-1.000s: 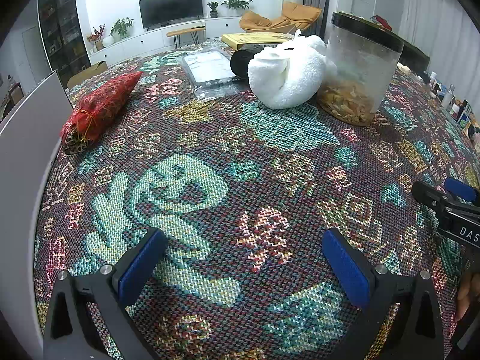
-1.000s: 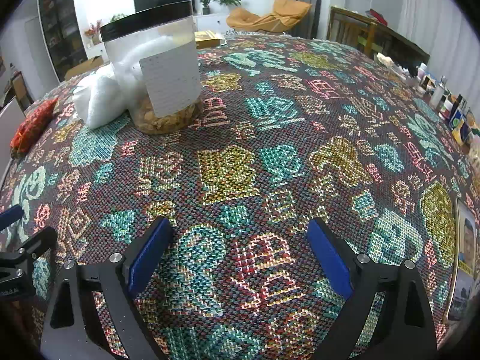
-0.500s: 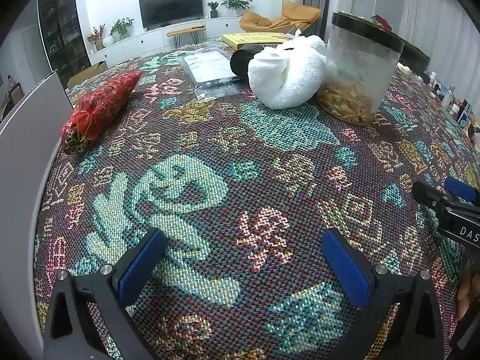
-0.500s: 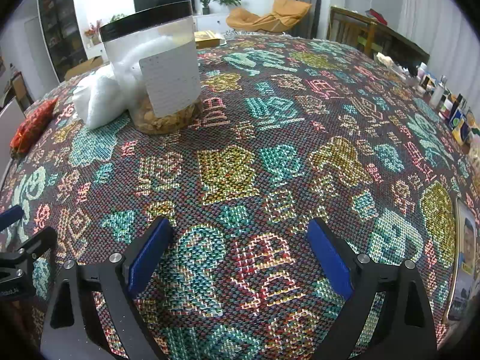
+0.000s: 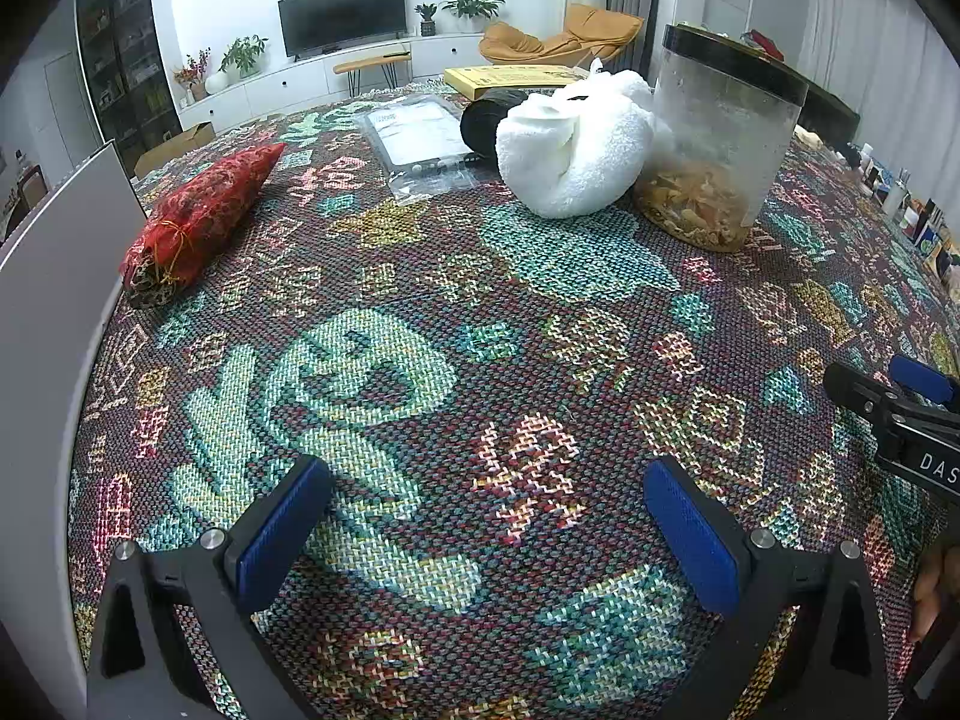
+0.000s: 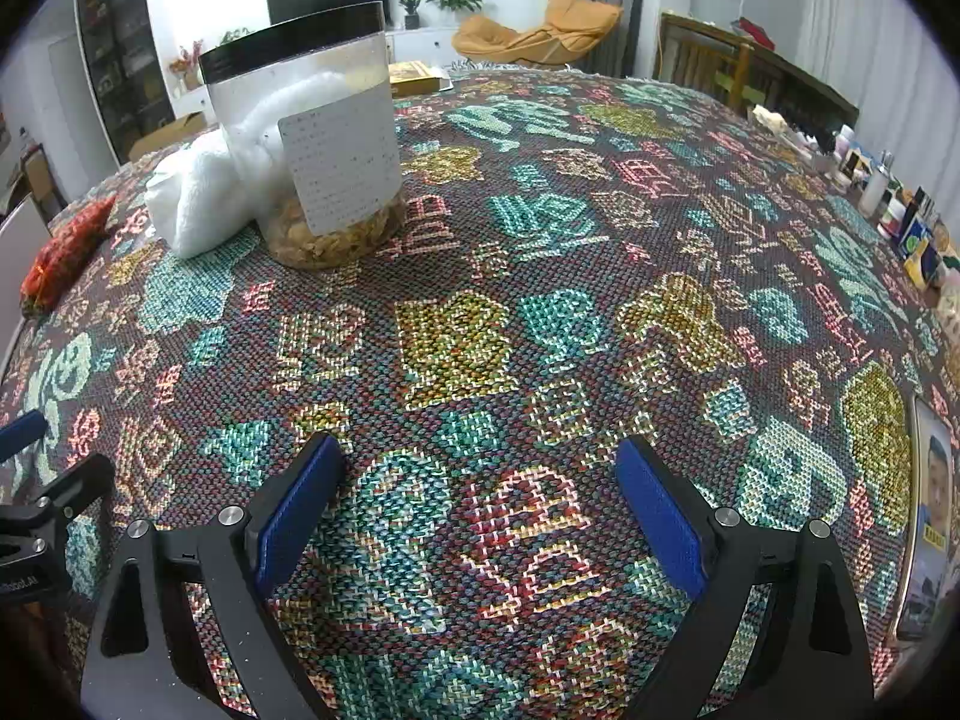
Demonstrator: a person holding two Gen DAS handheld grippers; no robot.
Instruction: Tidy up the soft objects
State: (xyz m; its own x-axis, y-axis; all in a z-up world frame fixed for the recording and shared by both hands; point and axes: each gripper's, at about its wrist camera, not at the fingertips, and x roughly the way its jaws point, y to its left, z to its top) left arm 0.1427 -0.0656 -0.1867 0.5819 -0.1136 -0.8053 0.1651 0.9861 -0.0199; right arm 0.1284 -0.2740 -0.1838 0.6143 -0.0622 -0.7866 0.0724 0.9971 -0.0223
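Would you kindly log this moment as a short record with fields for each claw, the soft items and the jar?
left claw: open, empty, over the patterned cloth
right claw: open, empty, over the cloth
white towel: bundled, against the jar
red pouch: lying near the cloth's left edge
jar: upright, black lid on, yellowish pieces at the bottom

left wrist: low over the patterned cloth (image 5: pixel 480 324), facing the white towel (image 5: pixel 576 144) and jar (image 5: pixel 720 138) at upper right | right wrist: equally low; same jar (image 6: pixel 324 138) and towel (image 6: pixel 192 192) at upper left
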